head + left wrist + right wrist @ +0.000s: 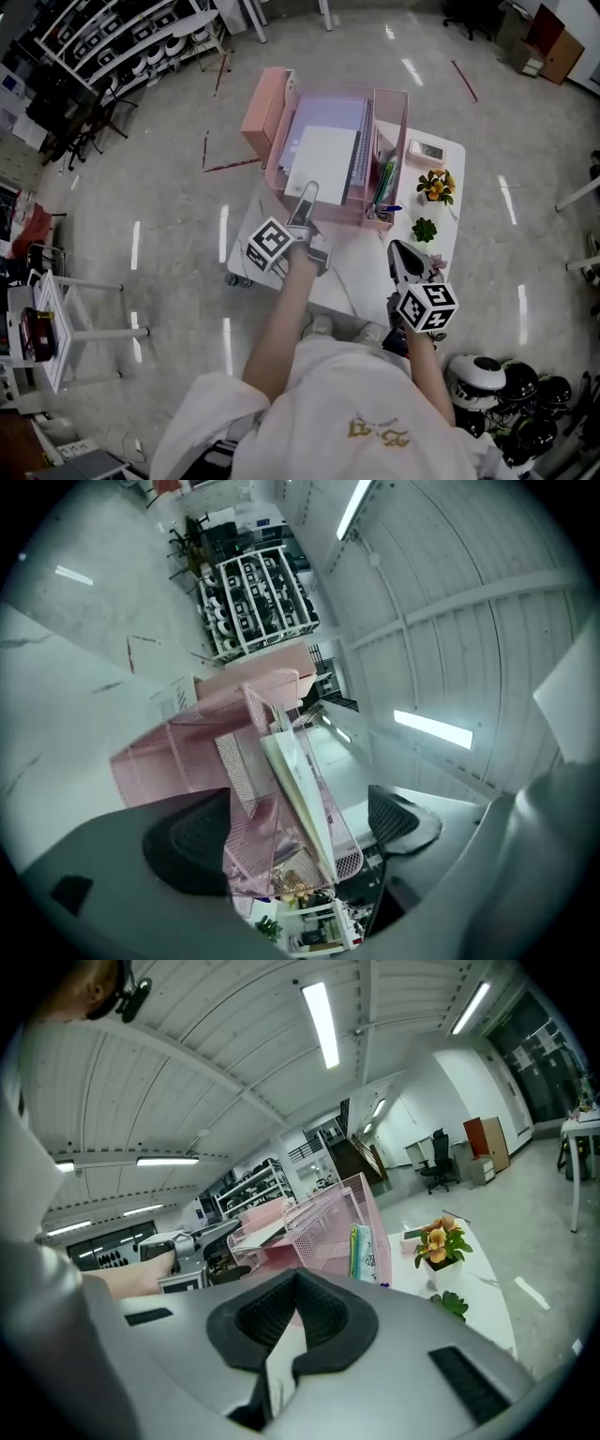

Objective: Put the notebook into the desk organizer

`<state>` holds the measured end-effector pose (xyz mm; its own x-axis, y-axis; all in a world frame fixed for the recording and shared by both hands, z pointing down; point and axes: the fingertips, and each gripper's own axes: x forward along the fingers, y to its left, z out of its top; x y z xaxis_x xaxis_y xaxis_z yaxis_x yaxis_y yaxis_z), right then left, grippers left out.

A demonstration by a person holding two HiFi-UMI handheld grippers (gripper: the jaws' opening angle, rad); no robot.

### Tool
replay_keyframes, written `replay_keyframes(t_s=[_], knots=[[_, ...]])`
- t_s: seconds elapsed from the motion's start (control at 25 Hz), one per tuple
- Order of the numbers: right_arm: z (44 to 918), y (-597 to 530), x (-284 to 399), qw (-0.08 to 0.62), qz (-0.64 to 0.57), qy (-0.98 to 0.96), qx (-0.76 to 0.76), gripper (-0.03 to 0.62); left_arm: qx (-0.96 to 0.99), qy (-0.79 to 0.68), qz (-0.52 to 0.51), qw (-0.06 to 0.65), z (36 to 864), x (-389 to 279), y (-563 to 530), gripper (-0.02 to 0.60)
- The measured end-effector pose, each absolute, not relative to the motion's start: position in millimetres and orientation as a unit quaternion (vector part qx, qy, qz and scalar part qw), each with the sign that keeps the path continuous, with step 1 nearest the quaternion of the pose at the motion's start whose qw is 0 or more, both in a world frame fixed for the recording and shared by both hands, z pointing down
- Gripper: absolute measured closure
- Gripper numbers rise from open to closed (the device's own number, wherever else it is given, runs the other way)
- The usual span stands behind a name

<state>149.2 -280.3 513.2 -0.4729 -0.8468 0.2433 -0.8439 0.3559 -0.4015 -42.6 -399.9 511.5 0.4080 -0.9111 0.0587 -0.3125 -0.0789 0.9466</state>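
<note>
Head view: the person's white shirt (366, 412) fills the bottom edge. Beyond it, the right tool (405, 255) hangs over the white worktop (361, 270), near a small green plant (424, 229). The left tool (307, 195) reaches the front of the pink mesh desk organizer (392, 112), where the white notebook (322, 164) sits in the wide compartment.

Left gripper view: its jaws stand wide apart, the pads clear of organizer and notebook.

Right gripper view: its jaws are closed together on nothing.
</note>
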Motion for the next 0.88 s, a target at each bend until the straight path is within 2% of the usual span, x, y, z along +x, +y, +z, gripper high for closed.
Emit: replay_keyframes(t_s=[0.04, 0.2, 0.36, 0.44, 0.64, 0.88], knots=[[511, -281, 147, 0.002, -0.237, 0.824, -0.514, 0.582, 0.679, -0.462, -0.289, 0.492, 511, -46, -391, 0.122], [505, -287, 141, 0.002, -0.22, 0.826, -0.519, 0.582, 0.749, -0.476, -0.212, 0.409, 502, -46, -359, 0.282], [500, -291, 139, 0.003, -0.206, 0.825, -0.526, 0.582, 0.776, -0.467, -0.199, 0.374, 496, -47, -339, 0.475], [497, -293, 136, 0.004, -0.2, 0.827, -0.525, 0.582, 0.798, -0.474, -0.166, 0.333, 491, -46, -335, 0.561], [489, -288, 136, 0.0, -0.189, 0.826, -0.531, 0.582, 0.841, -0.457, -0.114, 0.267, 475, -31, -319, 0.563], [485, -290, 132, -0.002, -0.181, 0.829, -0.529, 0.582, 0.857, -0.442, -0.112, 0.238, 468, -25, -320, 0.563]])
